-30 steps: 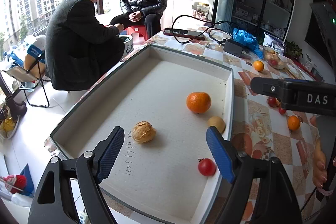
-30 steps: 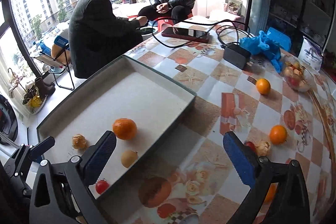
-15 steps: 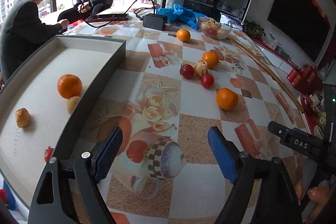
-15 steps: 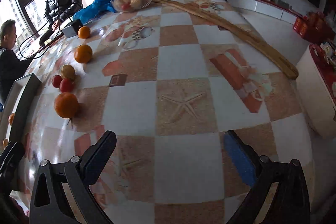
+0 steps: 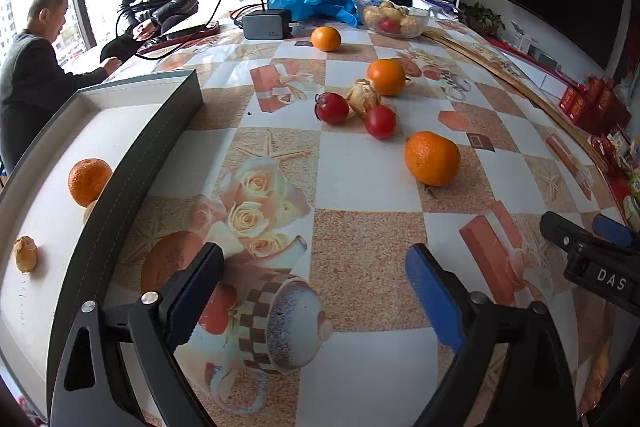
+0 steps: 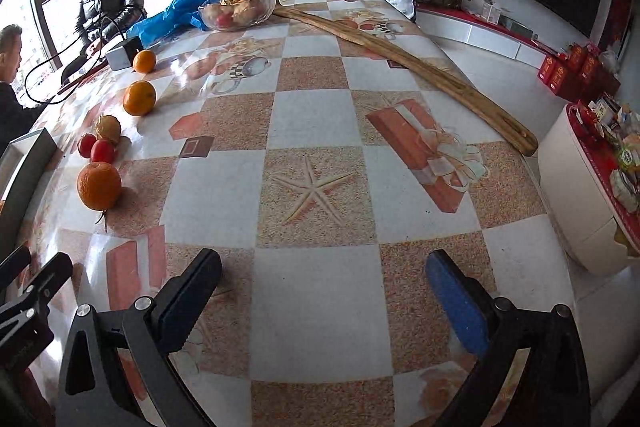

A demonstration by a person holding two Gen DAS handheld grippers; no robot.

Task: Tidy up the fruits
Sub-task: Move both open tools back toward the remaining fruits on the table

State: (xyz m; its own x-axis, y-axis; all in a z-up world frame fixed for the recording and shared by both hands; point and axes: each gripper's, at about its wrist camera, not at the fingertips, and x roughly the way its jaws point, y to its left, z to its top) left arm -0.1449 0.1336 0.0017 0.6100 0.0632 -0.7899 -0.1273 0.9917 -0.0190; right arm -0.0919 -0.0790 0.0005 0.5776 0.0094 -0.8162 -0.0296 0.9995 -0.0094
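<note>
a living room, with a long table (image 5: 360,187) under a patterned cloth, two people seated by the window at its far end. a second ago both my cameras looked down into the tray (image 5: 132,147); now they have swung off it to the loose fruit on the cloth, which i read as one drop-off done and the next pick starting.

my left gripper (image 5: 314,279) hovers over the cloth with its jaws opening and nothing between them. the right gripper (image 6: 324,281) stands wide apart too, empty, over bare cloth.

the tray sits at the left edge of the left view, holding an orange (image 5: 89,181), a pale fruit mostly hidden behind the wall, and a small brown one (image 5: 25,253).

still out on the table: the near orange (image 5: 432,157), two tomatoes (image 5: 380,121), a husked fruit (image 5: 363,96), and two more oranges (image 5: 386,76) farther back. the near orange looks like my easiest target, with clear cloth around it.

in the way: little. the tomatoes and husked fruit bunch tightly, so i would take them one at a time. a charger (image 5: 266,24), cable, blue bag (image 5: 320,3), glass bowl (image 5: 394,19) and a long wooden strip (image 6: 404,59) lie well apart.
</note>
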